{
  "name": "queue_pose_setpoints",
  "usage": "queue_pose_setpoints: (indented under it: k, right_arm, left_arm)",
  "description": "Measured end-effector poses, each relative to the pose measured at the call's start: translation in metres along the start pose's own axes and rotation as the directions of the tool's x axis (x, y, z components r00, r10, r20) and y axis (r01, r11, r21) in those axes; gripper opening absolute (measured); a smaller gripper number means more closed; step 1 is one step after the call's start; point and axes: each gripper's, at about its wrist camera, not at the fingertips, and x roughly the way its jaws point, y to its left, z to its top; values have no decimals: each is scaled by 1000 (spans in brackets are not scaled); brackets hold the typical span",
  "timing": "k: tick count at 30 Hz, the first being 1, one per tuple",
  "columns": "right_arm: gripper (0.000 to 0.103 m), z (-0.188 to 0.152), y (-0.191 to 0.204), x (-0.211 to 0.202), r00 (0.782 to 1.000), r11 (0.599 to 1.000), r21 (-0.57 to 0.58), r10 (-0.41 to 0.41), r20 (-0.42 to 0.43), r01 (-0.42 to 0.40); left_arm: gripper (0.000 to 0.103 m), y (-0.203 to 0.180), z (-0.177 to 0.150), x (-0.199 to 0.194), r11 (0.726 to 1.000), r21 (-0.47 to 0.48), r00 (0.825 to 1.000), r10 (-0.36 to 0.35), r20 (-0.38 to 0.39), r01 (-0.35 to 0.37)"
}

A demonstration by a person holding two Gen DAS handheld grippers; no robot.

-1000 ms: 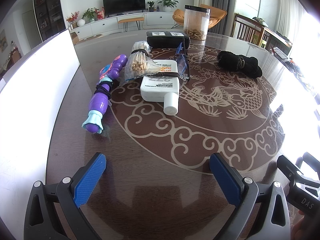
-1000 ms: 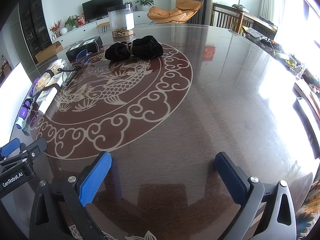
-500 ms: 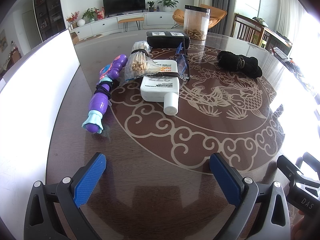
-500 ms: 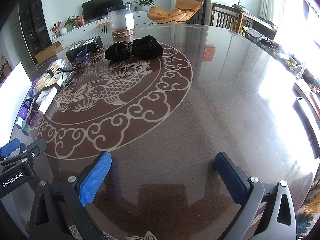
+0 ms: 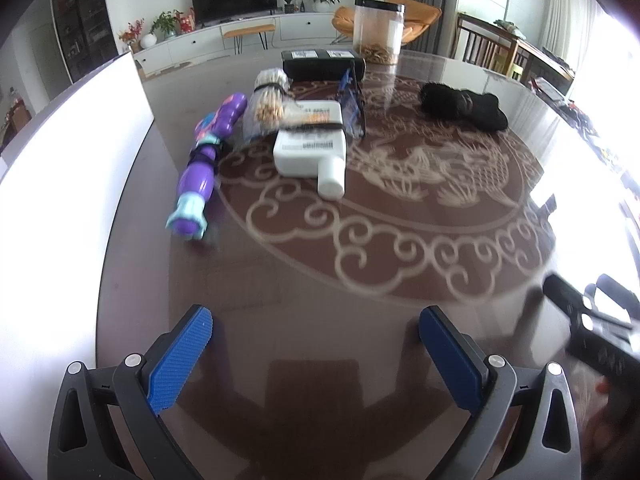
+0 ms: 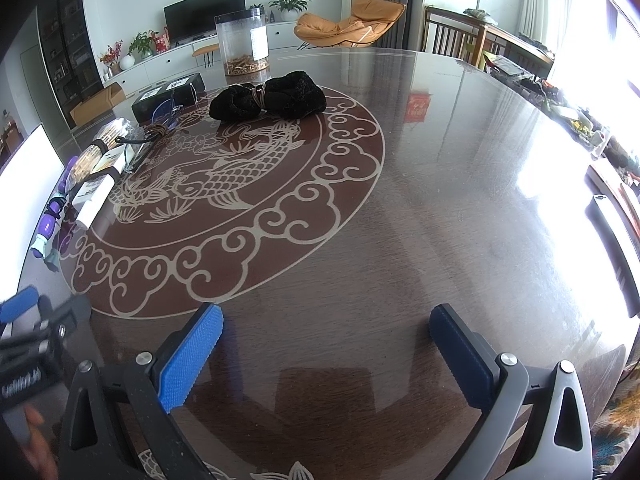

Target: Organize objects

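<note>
Across the upper left of the left wrist frame, clustered on the counter [image 5: 304, 320]: purple toy [image 5: 204, 168], white bottle [image 5: 312, 148], bagged sticks [image 5: 268, 108], black bundle [image 5: 464, 106] apart at upper right. Nothing gripped yet: left gripper [image 5: 316, 344] and right gripper [image 6: 326, 340] with jaws wide apart, empty, low in frame. Likely next: reach forward and close on the nearest item.

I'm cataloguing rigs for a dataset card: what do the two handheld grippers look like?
Both match: the left gripper and right gripper each carry two ribbed blue pads on black and grey angular finger frames with silver screws. The left gripper's side body is black with white lettering, too blurred to read.
</note>
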Motion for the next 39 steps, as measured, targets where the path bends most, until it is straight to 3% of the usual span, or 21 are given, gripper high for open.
queue_pose_setpoints:
  k: [3, 5, 8, 12, 16, 18, 20, 22, 24, 28, 30, 32, 33, 35, 39]
  right_arm:
    - [103, 0, 0, 0, 1000, 1000, 0, 0, 0, 0]
    - [103, 0, 0, 0, 1000, 1000, 0, 0, 0, 0]
    - [103, 0, 0, 0, 1000, 1000, 0, 0, 0, 0]
    - [103, 0, 0, 1, 1000, 1000, 0, 0, 0, 0]
    - [103, 0, 0, 1, 1000, 1000, 0, 0, 0, 0]
    - [103, 0, 0, 1, 1000, 1000, -1, 1, 0, -1]
    - [103, 0, 0, 1, 1000, 1000, -1, 0, 0, 0]
    - [103, 0, 0, 1, 1000, 1000, -1, 0, 0, 0]
    - [103, 0, 0, 1, 1000, 1000, -1, 0, 0, 0]
    - [103, 0, 1, 1, 1000, 1000, -1, 0, 0, 0]
    - [103, 0, 1, 1, 1000, 1000, -1, 1, 0, -1]
    - [103, 0, 1, 1, 1000, 1000, -1, 1, 0, -1]
    - [103, 0, 1, 1, 1000, 1000, -1, 1, 0, -1]
    - [103, 0, 1, 1, 1000, 1000, -1, 1, 0, -1]
    - [103, 0, 1, 1, 1000, 1000, -1, 1, 0, -1]
  left_arm:
    - [103, 7, -10, -13, 999, -22, 999, -40, -24, 39]
    - [103, 15, -2, -25, 995, -55, 997, -79, 12, 80]
    - [103, 26, 37, -35, 993, -105, 998, -48, 47, 53]
    - [103, 42, 82, -13, 985, -167, 999, 48, -17, -50]
    - [101, 54, 100, 22, 975, -172, 988, 134, -72, -145]
    - [101, 60, 104, 39, 970, -191, 986, 129, -109, -148]
    - [100, 67, 107, 49, 967, -229, 988, 80, -129, -108]
    - [103, 63, 110, 59, 976, -182, 983, 93, -158, -121]
    - [103, 55, 115, 60, 988, -126, 988, 69, -141, -87]
    - [103, 53, 120, 57, 994, -93, 988, 50, -148, -64]
    - [96, 51, 117, 52, 993, -93, 991, 57, -122, -68]
    - [70, 48, 114, 42, 994, -90, 994, 60, -93, -68]
    - [63, 46, 111, 37, 994, -89, 995, 60, -84, -67]
    - [34, 40, 106, 29, 994, -84, 996, 61, -71, -67]
    - [26, 29, 89, 16, 995, -74, 997, 57, -56, -61]
